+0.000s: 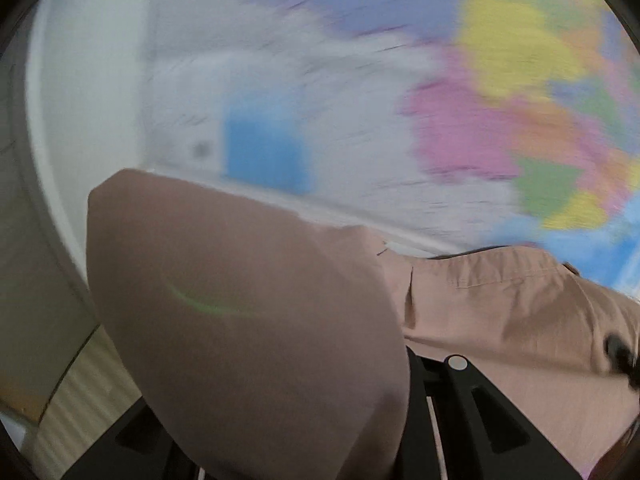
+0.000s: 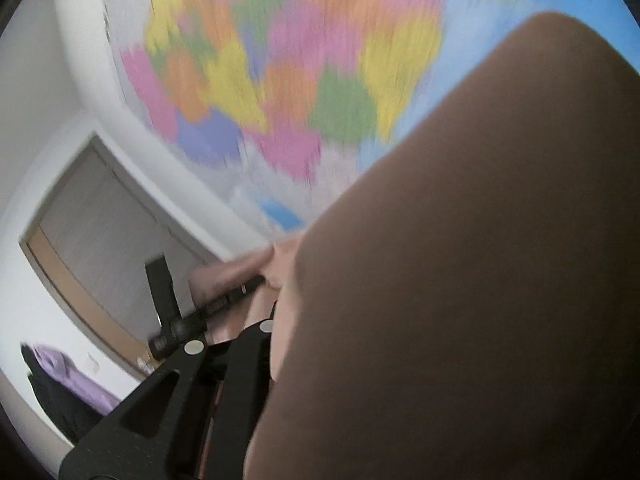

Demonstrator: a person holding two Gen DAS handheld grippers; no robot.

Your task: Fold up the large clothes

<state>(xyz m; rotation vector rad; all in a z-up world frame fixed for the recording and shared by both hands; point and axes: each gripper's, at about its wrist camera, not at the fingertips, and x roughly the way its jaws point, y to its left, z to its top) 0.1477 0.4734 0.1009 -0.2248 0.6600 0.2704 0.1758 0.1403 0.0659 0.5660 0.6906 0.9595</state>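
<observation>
A white wall (image 1: 92, 80) fills the background of both views, hung with a large, motion-blurred map (image 1: 500, 80) in pink, yellow, green, orange and blue patches.

In the left wrist view, the left gripper (image 1: 416, 420) shows only as black finger bases at the bottom edge. A fold of the pinkish-tan garment (image 1: 240, 320) bulges up directly over the jaws and hides the tips, so I cannot tell how wide they stand or whether they pinch the cloth. Just right of the jaws, more of the same fabric stretches away, showing a stitched seam. Beyond the cloth, the lower border of the map runs across, with a solid blue block above it.

In the right wrist view, the right gripper (image 2: 232, 344) has its black fingers at lower left, with cloth in the gap ahead of them; the tips are hidden, so their spread is unclear. The garment (image 2: 460, 280) drapes close to the lens on the right of the jaws, dark and out of focus. Ahead of the jaws sits a blurred black bar-like piece (image 2: 212, 304) against more of the fabric. Farther left, a wood-framed doorway (image 2: 92, 240) opens in the wall, with purple and black clothing (image 2: 68, 376) below it.
</observation>
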